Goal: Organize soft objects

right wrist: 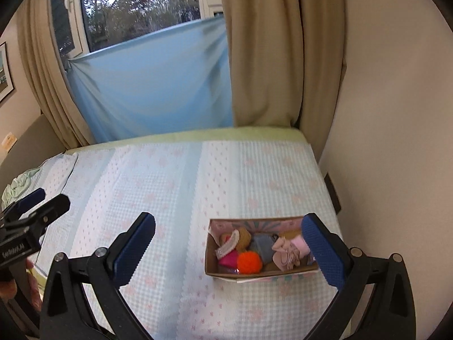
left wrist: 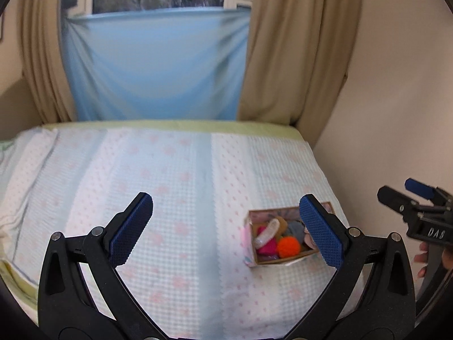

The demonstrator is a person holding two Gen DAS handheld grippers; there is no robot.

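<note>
Hovering wide-jawed and empty above the bed [right wrist: 170, 170], box [right wrist: 211, 266] of soft objects [right wrist: 249, 260] lying ahead-right, long axis crosswise, probably nearer right gripper [right wrist: 229, 249] than left gripper [left wrist: 226, 226].

Bed [right wrist: 175, 187] against cream wall [right wrist: 396, 113]; beige curtains [right wrist: 263, 56] flank window [right wrist: 136, 2], blue sheet [right wrist: 153, 85] below.

Bed [right wrist: 175, 187] ahead of me, checked pale blue cover with pink flowers. Beyond bed's far edge, light blue sheet [right wrist: 153, 85] hangs across window [right wrist: 141, 2]. Beige curtains [right wrist: 260, 48] flank sheet. Cream wall [right wrist: 396, 113] right of bed. Framed picture [right wrist: 4, 73] on wall left of bed. Crumpled green cloth [right wrist: 17, 184] at bed's left edge.
</note>
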